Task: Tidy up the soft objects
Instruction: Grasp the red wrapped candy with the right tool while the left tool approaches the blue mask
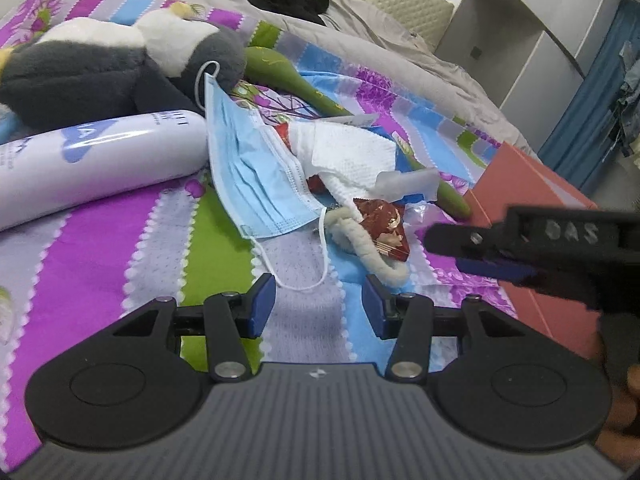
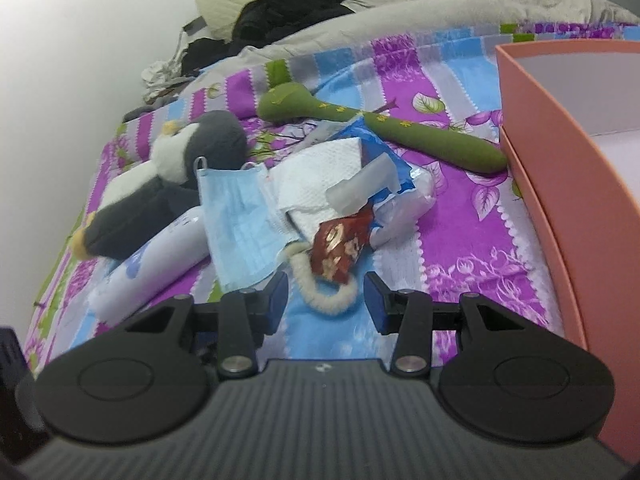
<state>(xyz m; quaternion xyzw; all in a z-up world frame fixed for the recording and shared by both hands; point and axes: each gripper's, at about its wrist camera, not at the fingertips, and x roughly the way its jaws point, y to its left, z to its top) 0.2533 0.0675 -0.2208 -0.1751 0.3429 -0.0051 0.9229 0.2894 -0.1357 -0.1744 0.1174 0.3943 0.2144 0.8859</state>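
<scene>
A heap of small things lies on the striped bedspread. It holds a blue face mask [image 1: 256,176] [image 2: 236,220], a white tissue [image 1: 344,152] [image 2: 320,176], a red snack wrapper [image 1: 386,228] [image 2: 340,248] and a cream fuzzy loop [image 1: 372,252] [image 2: 332,300]. A grey-and-white plush penguin [image 1: 100,64] [image 2: 168,184] lies at the left, and a green plush stick [image 1: 288,76] [image 2: 380,124] behind the heap. My left gripper [image 1: 320,300] is open over bare bedspread, just short of the mask's ear strap. My right gripper [image 2: 326,292] [image 1: 444,252] is open, with the fuzzy loop between its pads, which do not press on it.
A white bottle [image 1: 100,160] [image 2: 160,256] lies beside the penguin. An open pink box [image 1: 532,200] [image 2: 560,160] stands at the right edge of the heap. Dark clothes [image 2: 288,4] and a grey quilt [image 2: 440,4] lie at the head of the bed. A grey cabinet [image 1: 540,32] stands beyond.
</scene>
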